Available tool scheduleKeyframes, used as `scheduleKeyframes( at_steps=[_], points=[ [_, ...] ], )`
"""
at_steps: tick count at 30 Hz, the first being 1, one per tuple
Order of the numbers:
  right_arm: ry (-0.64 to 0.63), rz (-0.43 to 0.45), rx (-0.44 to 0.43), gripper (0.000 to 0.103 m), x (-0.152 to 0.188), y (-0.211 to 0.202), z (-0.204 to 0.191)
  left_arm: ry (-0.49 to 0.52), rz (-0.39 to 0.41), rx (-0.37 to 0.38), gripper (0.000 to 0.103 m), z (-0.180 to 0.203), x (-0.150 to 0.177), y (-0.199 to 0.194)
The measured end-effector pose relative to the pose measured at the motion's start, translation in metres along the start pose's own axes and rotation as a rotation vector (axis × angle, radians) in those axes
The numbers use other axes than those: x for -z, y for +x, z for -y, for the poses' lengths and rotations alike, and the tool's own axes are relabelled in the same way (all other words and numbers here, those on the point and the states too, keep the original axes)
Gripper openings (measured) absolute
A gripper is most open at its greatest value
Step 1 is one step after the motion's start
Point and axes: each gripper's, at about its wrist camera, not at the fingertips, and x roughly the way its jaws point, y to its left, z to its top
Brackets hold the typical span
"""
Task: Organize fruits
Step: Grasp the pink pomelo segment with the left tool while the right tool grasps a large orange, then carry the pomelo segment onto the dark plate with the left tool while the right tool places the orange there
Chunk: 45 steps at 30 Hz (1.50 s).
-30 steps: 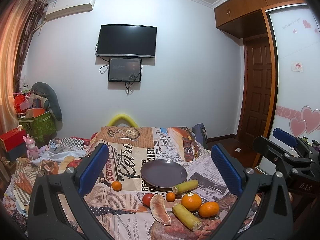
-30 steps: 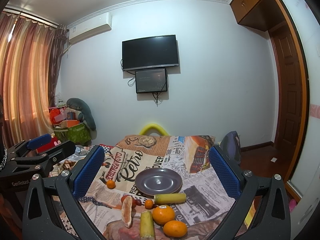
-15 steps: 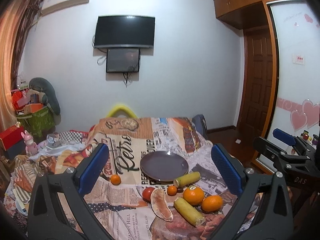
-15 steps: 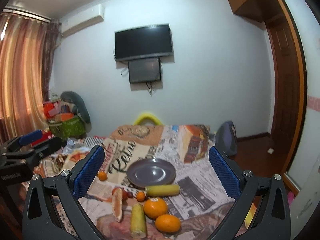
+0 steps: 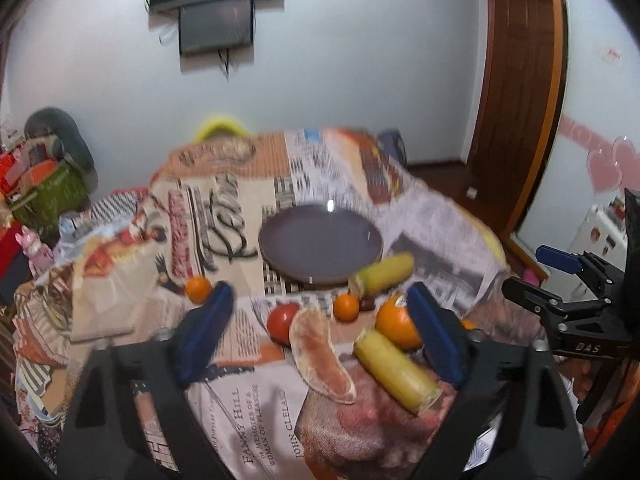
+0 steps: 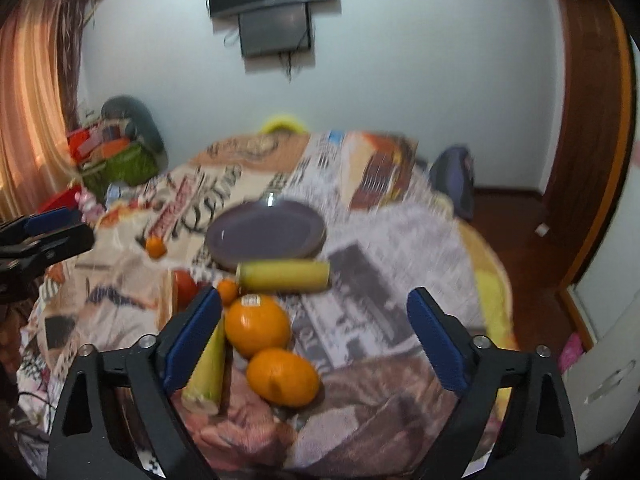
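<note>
Left wrist view: the left gripper (image 5: 318, 330) fills the lower frame with its blue-padded fingers spread wide and nothing between them but the fruit lying on the counter (image 5: 224, 412) under a newspaper-print cloth. A purple plate (image 5: 320, 248) sits just above centre, bare. Below it, toward the right, a yellow-green banana piece (image 5: 382, 277) touches the plate's rim. A small tangerine (image 5: 346, 307) lies under that, with a tomato (image 5: 282, 320) to its left and a peeled pomelo segment (image 5: 322, 354) below the tomato. A second banana piece (image 5: 396, 370) lies right of the segment, and a large orange (image 5: 394, 322) is partly behind the right finger. A lone tangerine (image 5: 198, 289) sits at centre left. The right gripper (image 5: 560, 280) shows at the right edge.

Right wrist view: the right gripper (image 6: 314, 332) is also spread wide and holds nothing. Between its fingers lie the labelled orange (image 6: 256, 326) and another orange (image 6: 282, 376) just below it. The banana piece (image 6: 286, 276) lies across the plate's (image 6: 264, 234) lower edge. The picture is blurred.
</note>
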Motion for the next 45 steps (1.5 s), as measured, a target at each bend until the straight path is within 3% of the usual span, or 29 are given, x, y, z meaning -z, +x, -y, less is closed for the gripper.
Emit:
scheduleKeyframes(
  at_steps=[9, 17, 24, 29, 31, 39, 45],
  points=[
    [-0.003, -0.131, -0.043, 0.084, 0.022, 0.035, -0.001, -0.062, -0.211, 0.027, 0.083, -0.017, 0.023, 0.066],
    [0.024, -0.213, -0.077, 0.084, 0.034, 0.058, 0.000, -0.079, -0.299, 0.031, 0.083, -0.021, 0.041, 0.099],
    [0.025, -0.265, -0.099, 0.076, 0.042, 0.072, -0.001, -0.085, -0.376, 0.063, 0.067, -0.020, 0.054, 0.121],
    [0.067, -0.292, -0.143, 0.064, 0.047, 0.081, 0.002, -0.106, -0.377, 0.106, 0.062, -0.021, 0.056, 0.126],
    [0.067, -0.288, -0.145, 0.064, 0.046, 0.081, 0.001, -0.096, -0.376, 0.123, 0.054, -0.018, 0.056, 0.125],
    [0.044, -0.267, -0.111, 0.063, 0.041, 0.075, -0.001, -0.095, -0.348, 0.104, 0.049, -0.023, 0.049, 0.116],
    [0.037, -0.207, -0.092, 0.063, 0.024, 0.063, 0.003, -0.103, -0.275, 0.083, 0.045, -0.033, 0.030, 0.097]
  ],
)
